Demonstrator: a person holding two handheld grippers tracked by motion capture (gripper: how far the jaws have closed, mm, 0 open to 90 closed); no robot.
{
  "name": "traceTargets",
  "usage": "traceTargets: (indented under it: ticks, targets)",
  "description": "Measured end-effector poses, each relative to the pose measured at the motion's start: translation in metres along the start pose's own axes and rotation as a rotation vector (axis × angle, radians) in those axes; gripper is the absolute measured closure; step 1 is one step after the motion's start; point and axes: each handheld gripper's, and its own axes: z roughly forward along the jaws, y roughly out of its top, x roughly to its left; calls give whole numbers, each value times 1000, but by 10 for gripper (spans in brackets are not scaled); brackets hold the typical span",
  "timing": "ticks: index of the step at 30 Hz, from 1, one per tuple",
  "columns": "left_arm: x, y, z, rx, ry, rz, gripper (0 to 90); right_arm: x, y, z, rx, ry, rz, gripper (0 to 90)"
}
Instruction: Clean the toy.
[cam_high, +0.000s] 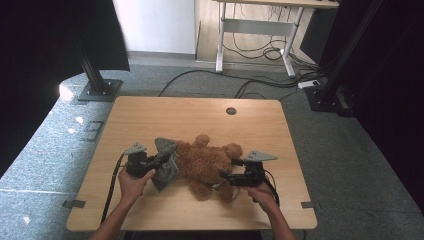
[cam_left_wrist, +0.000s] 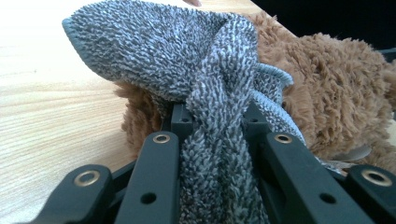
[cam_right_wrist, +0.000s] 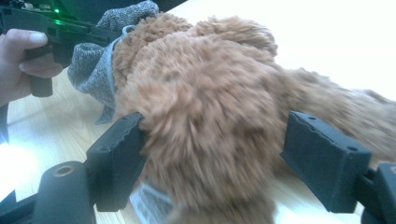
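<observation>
on the left, my left gripper (cam_high: 159, 161) is squeezing its jaws fully together on a bunched fold of the grey towel (cam_left_wrist: 187, 70), which is draping over the near end of the brown teddy bear (cam_high: 205, 162) and hiding that end from me. the bear is lying in the middle of the wooden table (cam_high: 150, 115), blocking the space between my hands. on the right, my right gripper (cam_right_wrist: 212, 154) is spreading its jaws wide around the bear's furry limb, the left pad brushing fur, the right one standing apart.
</observation>
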Motion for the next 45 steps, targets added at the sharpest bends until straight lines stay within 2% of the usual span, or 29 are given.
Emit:
traceTargets:
  ticks: [4, 5, 7, 8, 11, 14, 16, 20, 22, 25, 27, 29, 30, 33, 36, 41, 43, 45]
  targets:
    - [0, 0, 0, 2, -1, -4, 735, -1, 12, 22, 20, 2, 38, 177]
    - [1, 0, 0, 2, -2, -3, 736, -2, 14, 28, 32, 4, 48, 177]
    - [1, 0, -1, 4, -6, -5, 735, -1, 15, 38, 82, -22, 52, 190]
    - [1, -1, -1, 4, -8, -8, 736, 0, 14, 41, 102, -37, 50, 229]
    - [1, -1, -2, 4, -22, -18, 734, 2, 9, 41, 111, -36, 41, 370]
    - [1, 7, -10, 18, -40, -44, 731, 6, 4, 38, 102, -31, -3, 476]
    - [-2, 17, -14, 19, -59, -44, 731, 9, 1, 36, 86, -29, -36, 513]
    - [-19, 40, -16, -9, -156, -41, 729, 16, -6, 33, 54, -29, -102, 538]
    - [-32, 53, -11, -14, -187, -24, 728, 20, -9, 31, 45, -36, -135, 538]
    - [-50, 69, 3, 2, -211, 8, 725, 25, -12, 30, 38, -49, -168, 540]
    - [-65, 78, 20, 37, -224, 33, 725, 27, -14, 28, 31, -52, -193, 545]
    - [-72, 82, 37, 78, -237, 37, 724, 29, -17, 28, 25, -55, -211, 552]
    - [-77, 84, 50, 116, -248, 36, 723, 31, -18, 27, 24, -56, -223, 556]
    - [-83, 82, 78, 200, -257, 9, 721, 35, -20, 26, 18, -71, -276, 561]
    - [-86, 73, 92, 254, -266, 2, 719, 37, -23, 26, 12, -84, -318, 563]
    - [-78, 65, 84, 262, -249, -9, 727, 39, -26, 26, 15, -88, -375, 562]
    - [-69, 60, 78, 251, -259, -34, 728, 41, -27, 27, 14, -93, -396, 562]
    - [-62, 54, 72, 229, -270, -63, 730, 42, -28, 26, 8, -91, -395, 552]
